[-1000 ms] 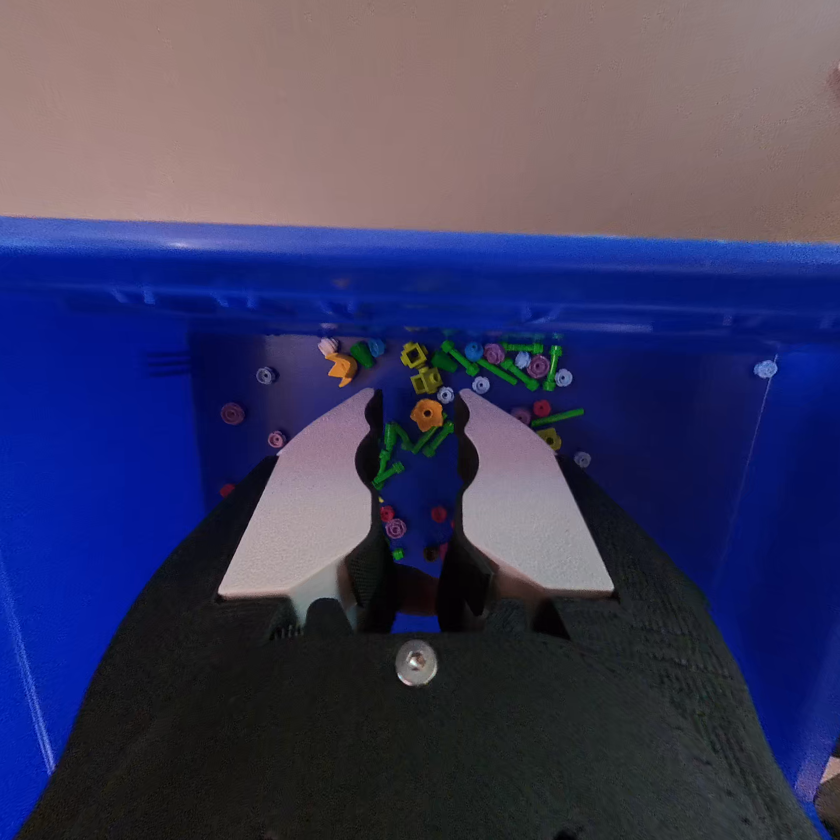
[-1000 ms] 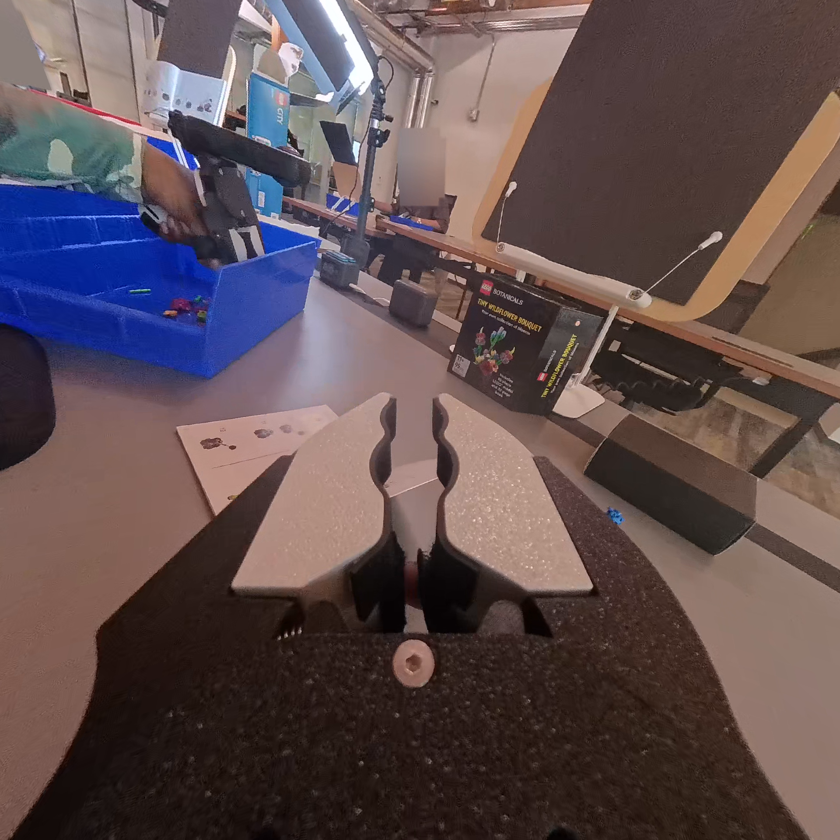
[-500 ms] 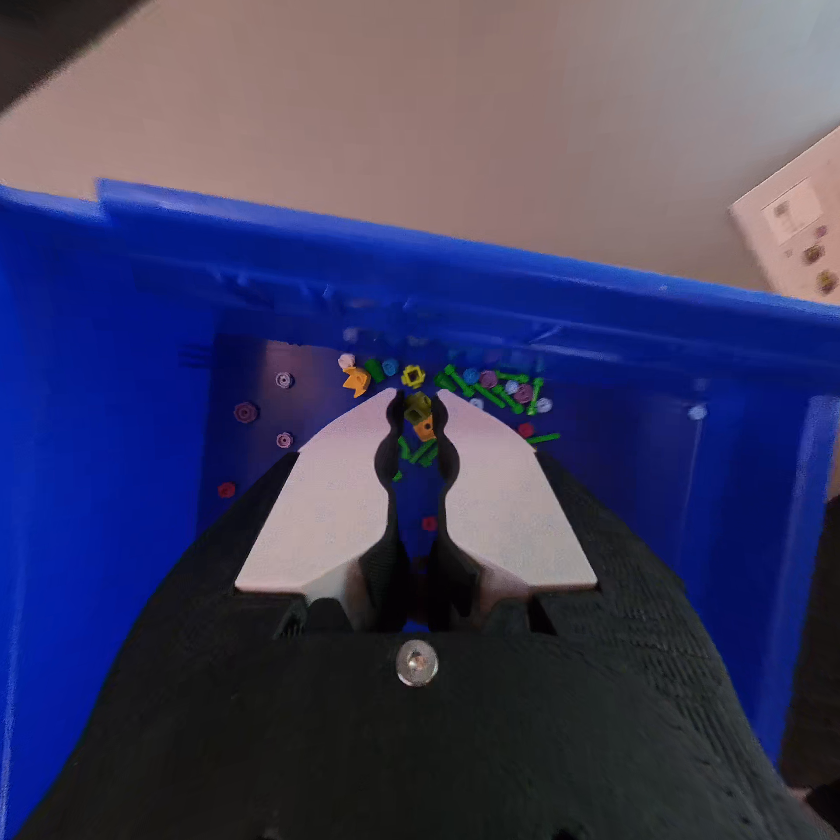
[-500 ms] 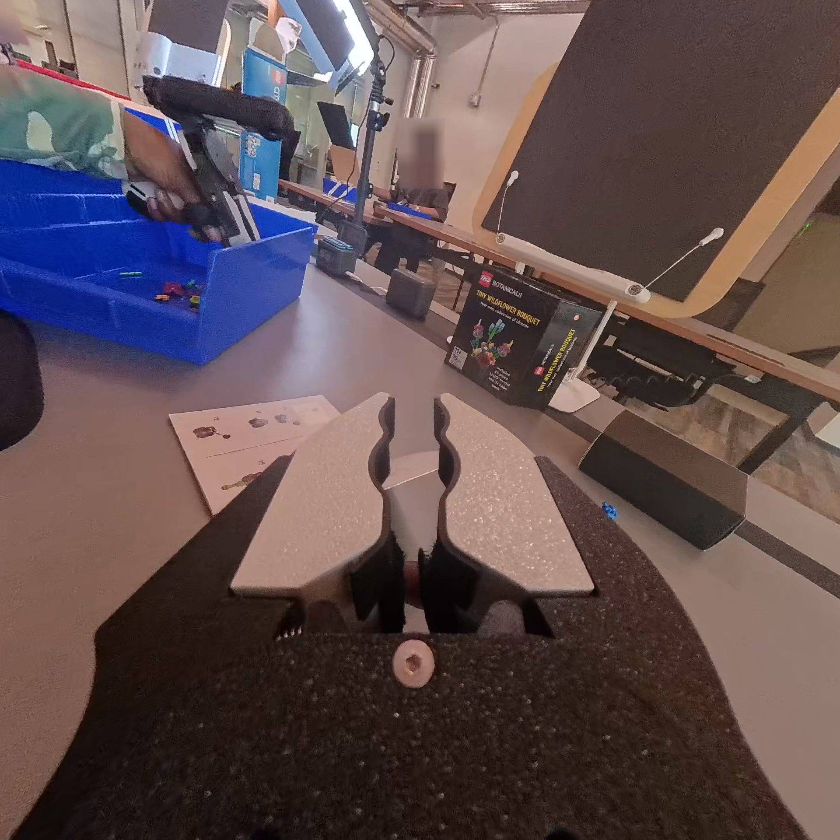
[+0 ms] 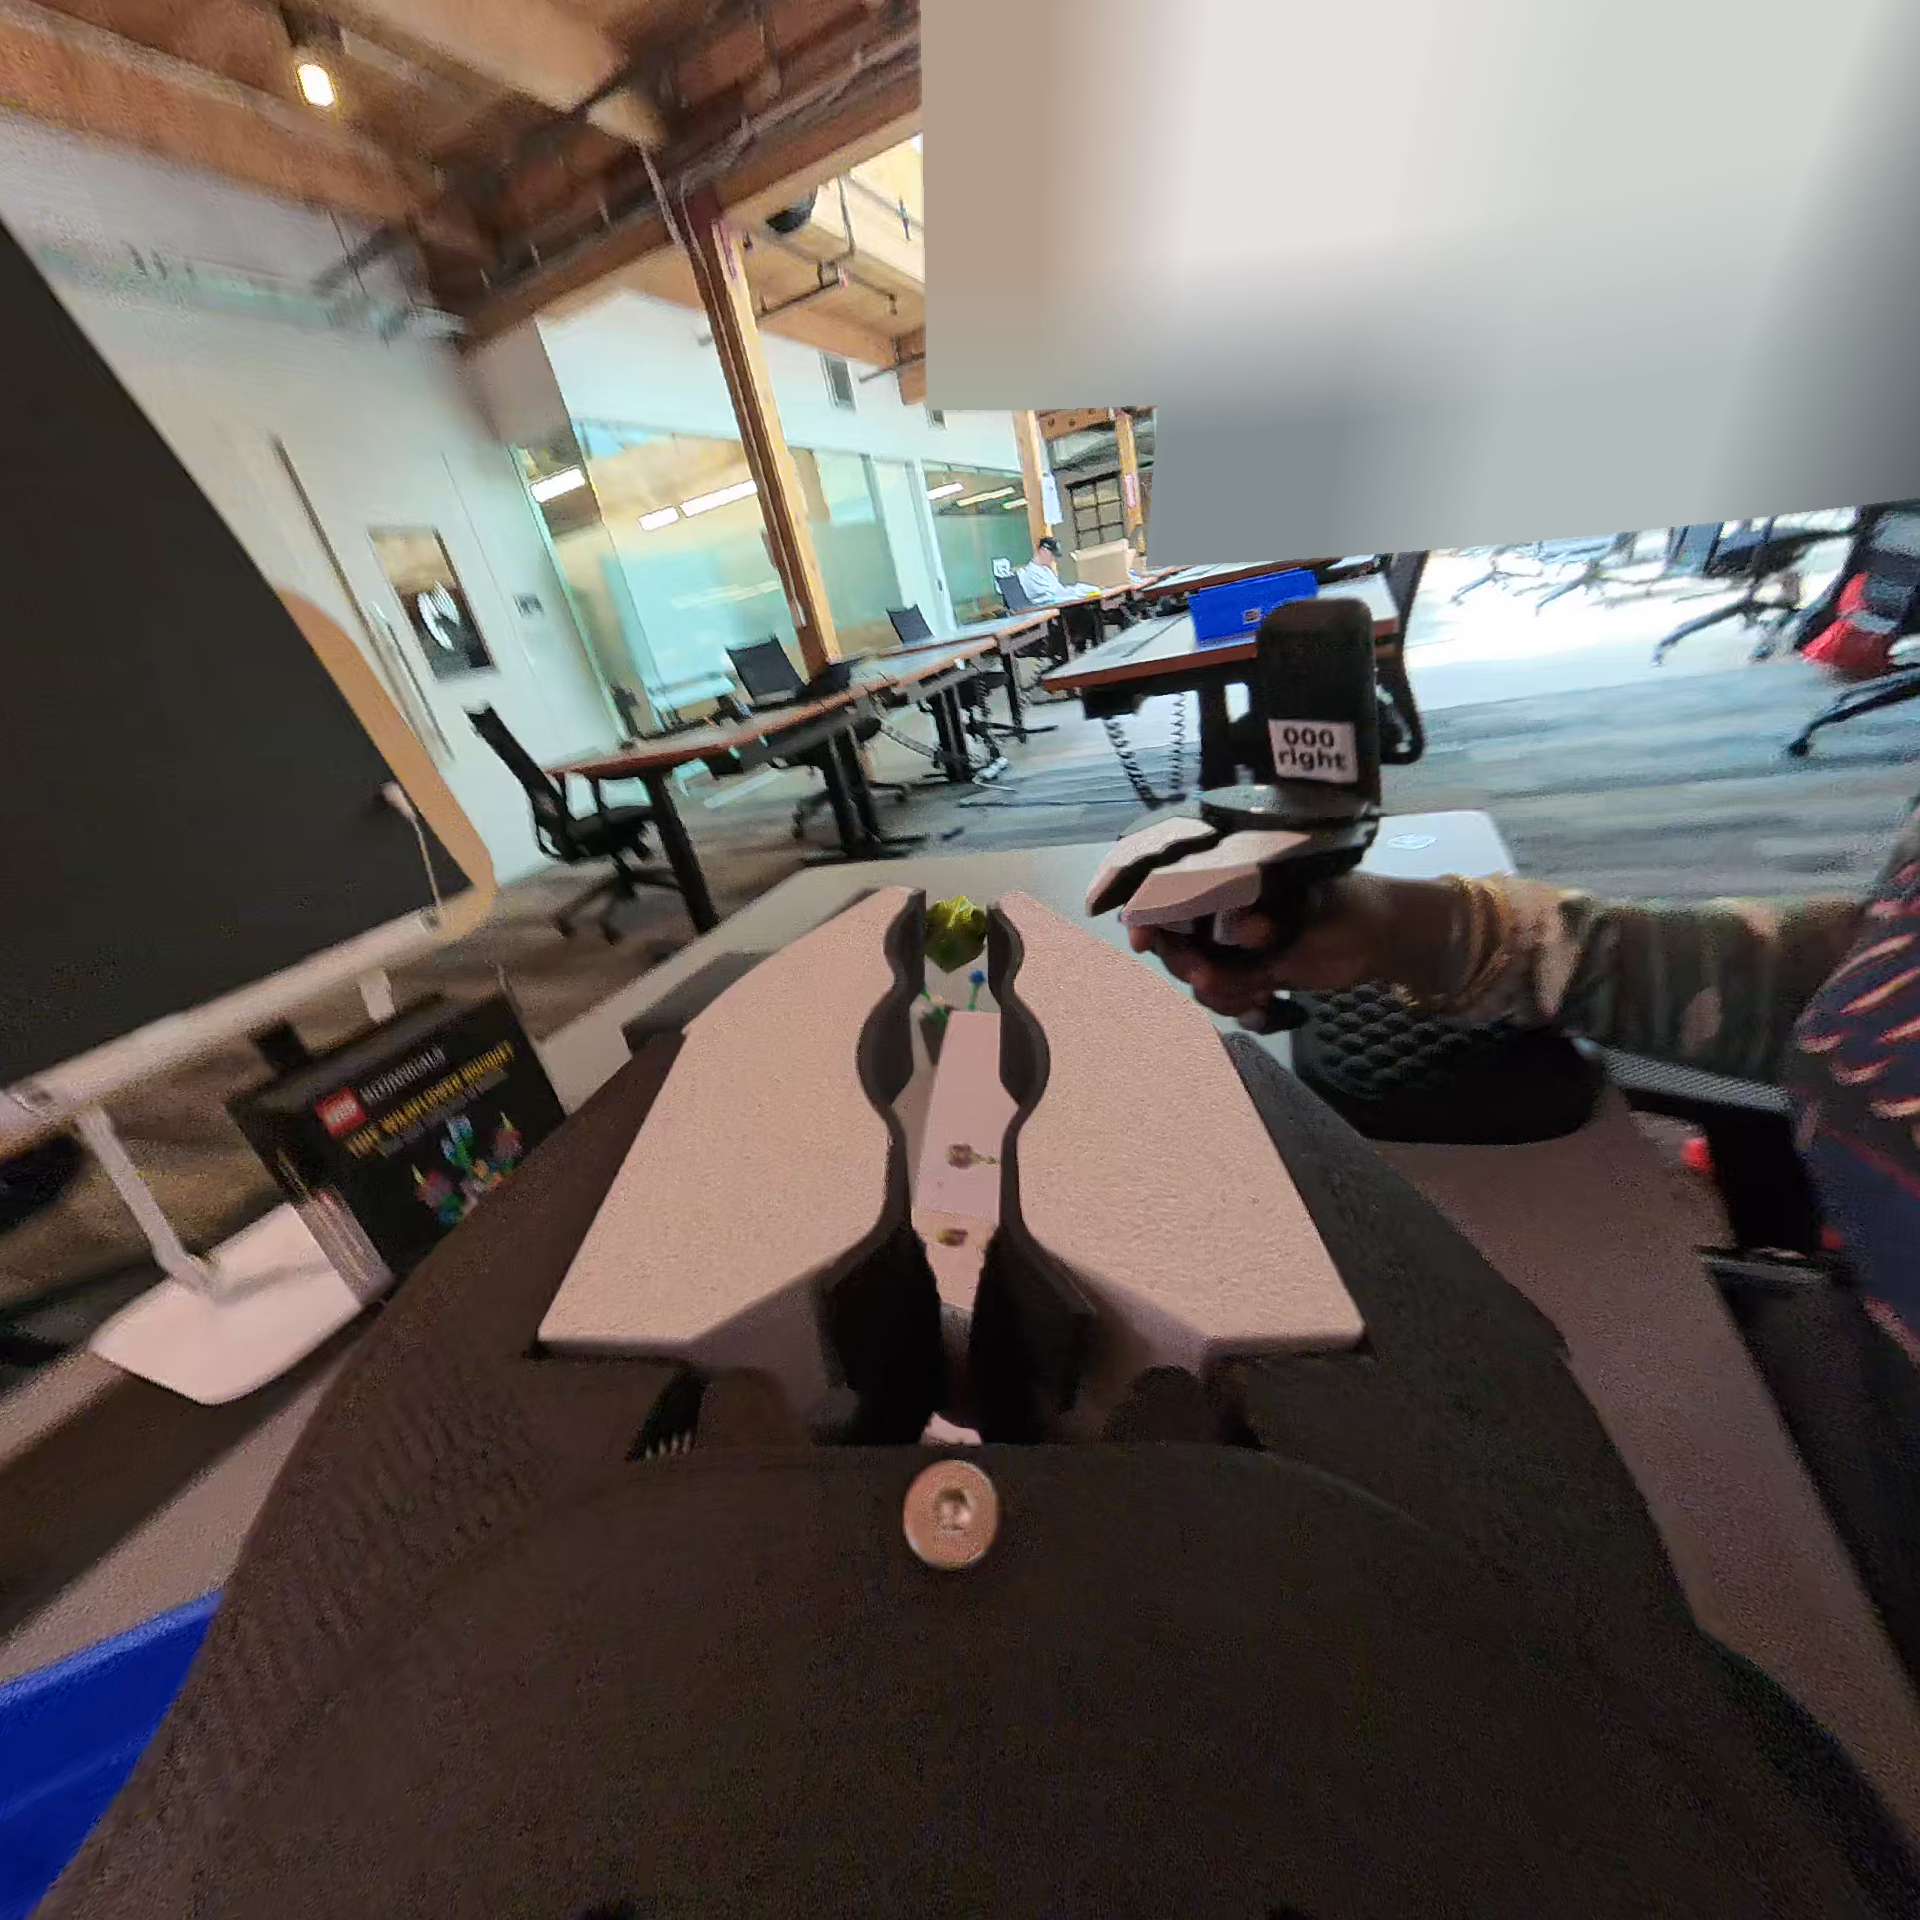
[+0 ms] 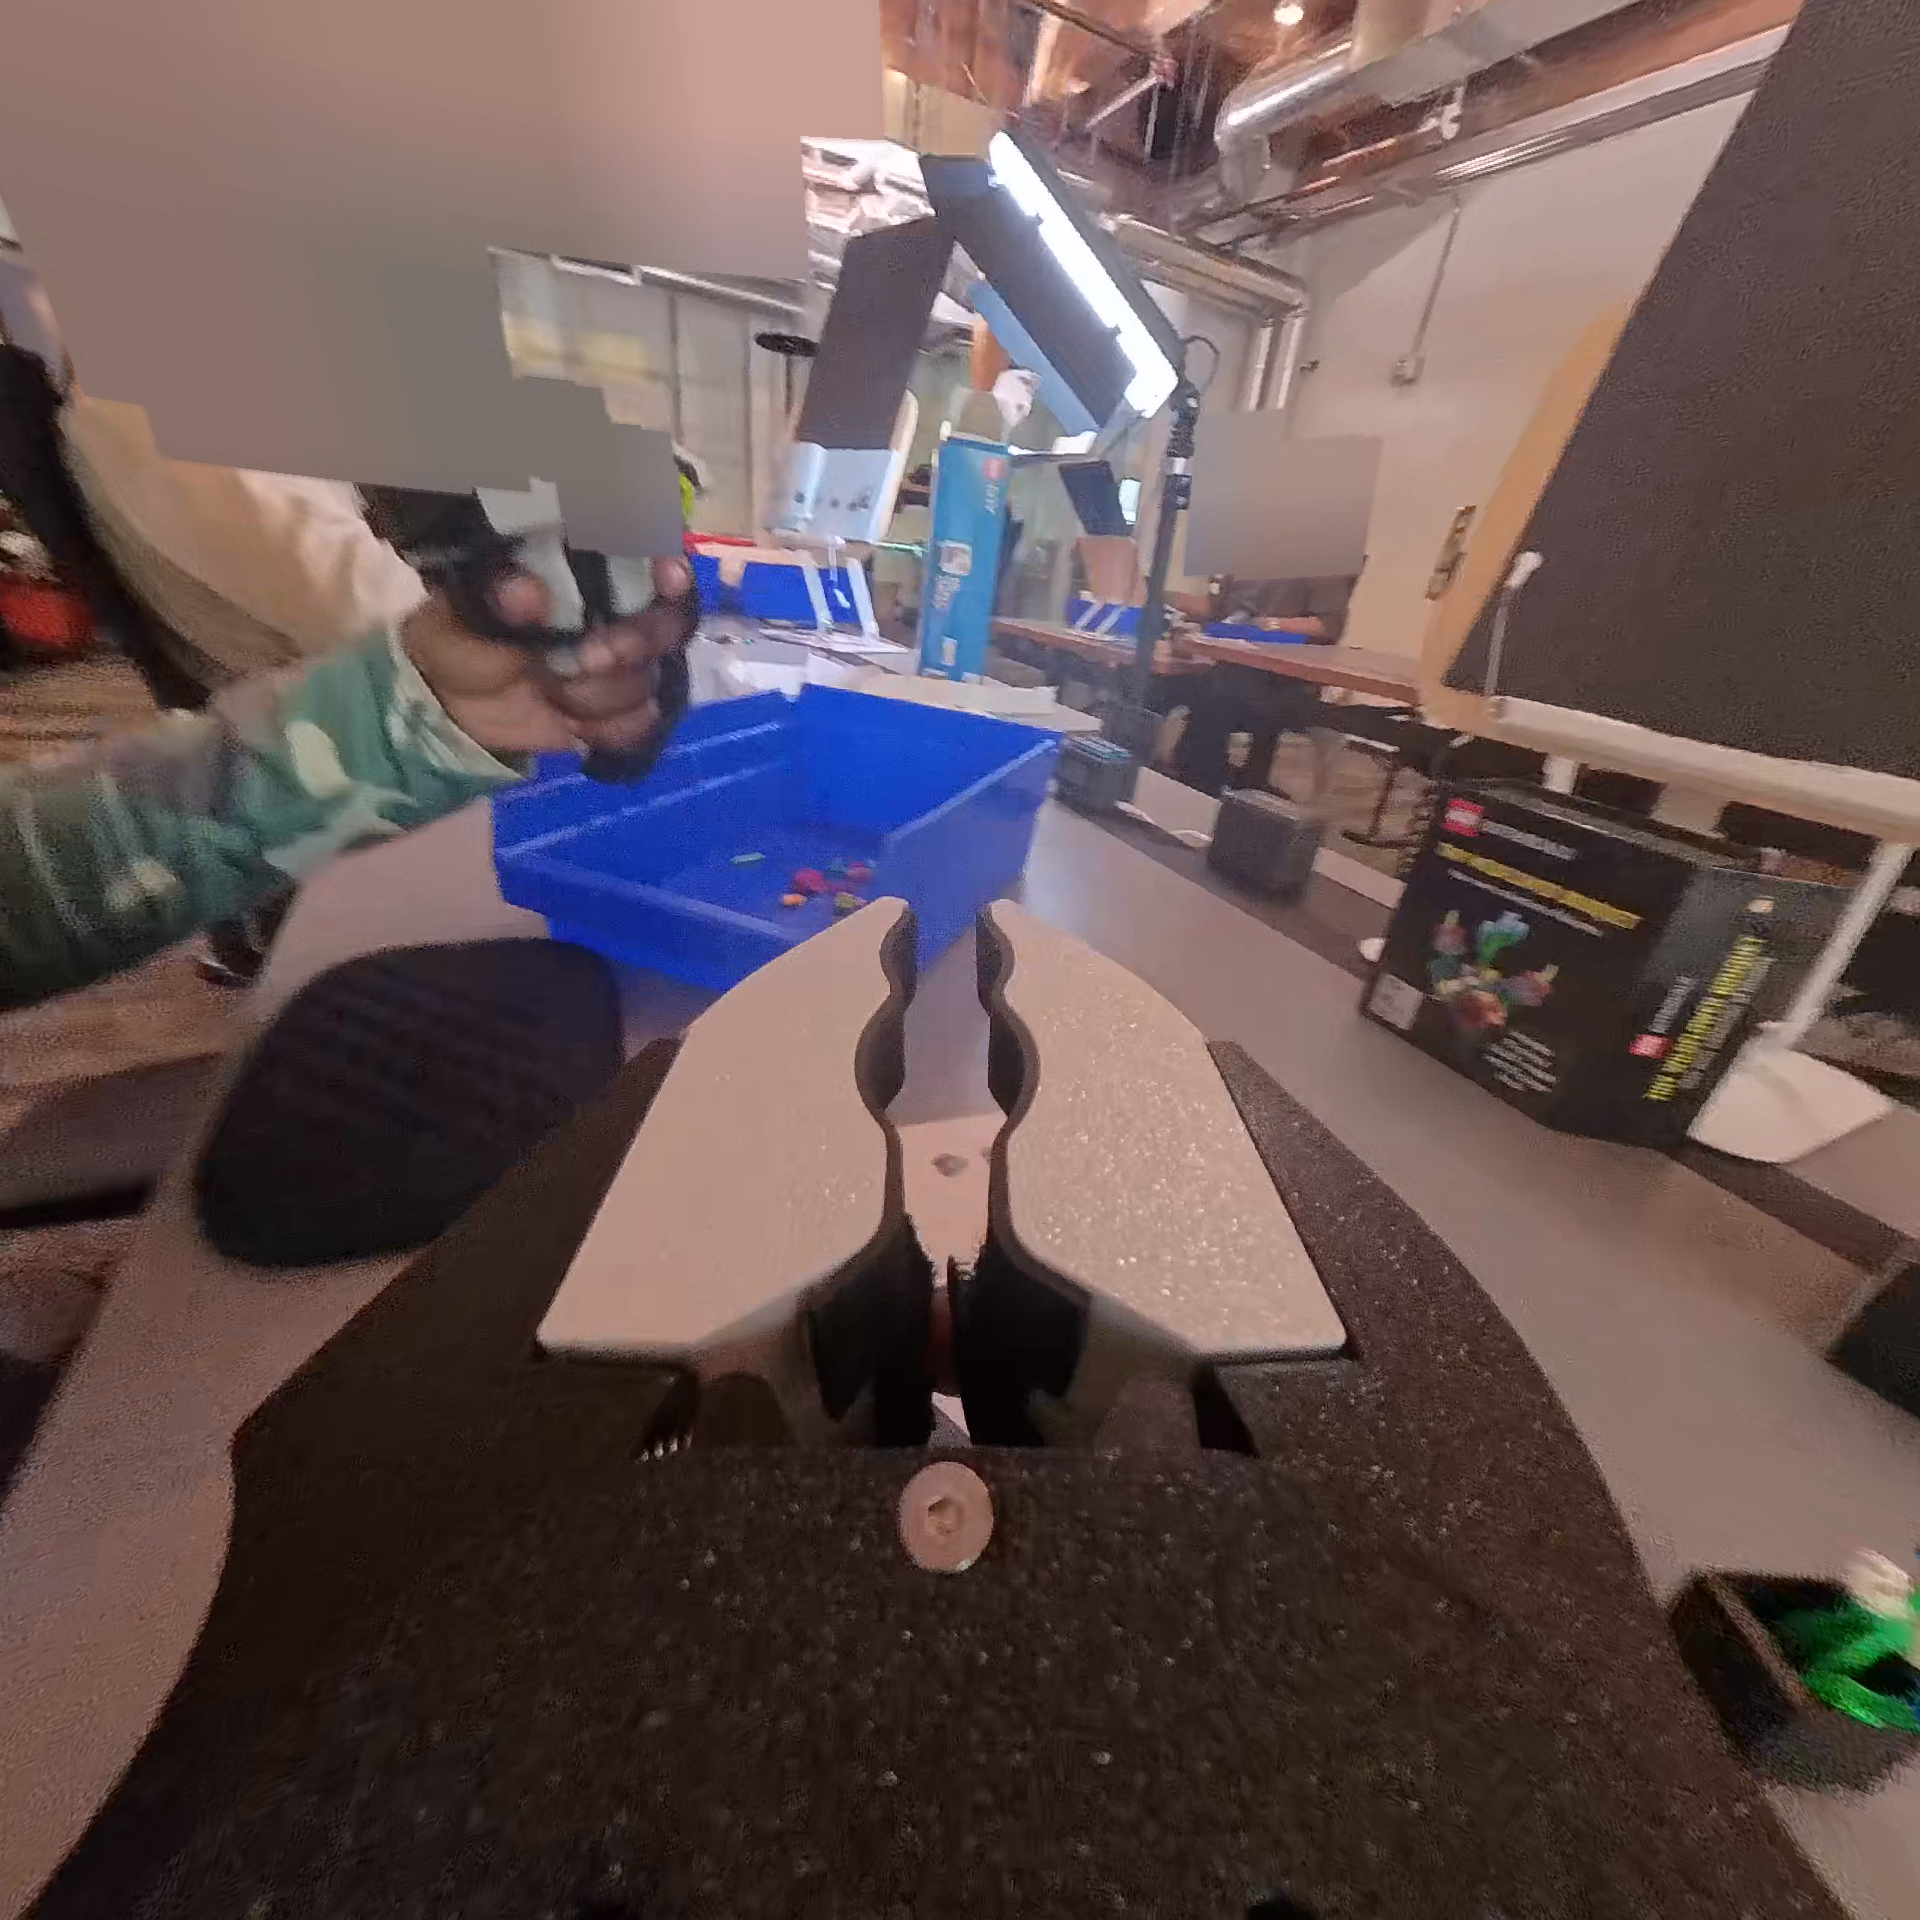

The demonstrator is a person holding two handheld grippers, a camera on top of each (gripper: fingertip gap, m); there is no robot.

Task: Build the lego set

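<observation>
Left hand-held gripper clamped on a yellow-green lego piece; right hand-held gripper slightly apart, empty, above the desk.

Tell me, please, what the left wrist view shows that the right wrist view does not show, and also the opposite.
Only the left wrist view shows the left gripper shut on a small yellow-green piece, and the right gripper's outside.

Only the right wrist view shows the inside of the blue bin with loose pieces, the right gripper open and empty, and a small black pot of green pieces.

Both show the grey table, the black set box and the instruction sheet.
</observation>
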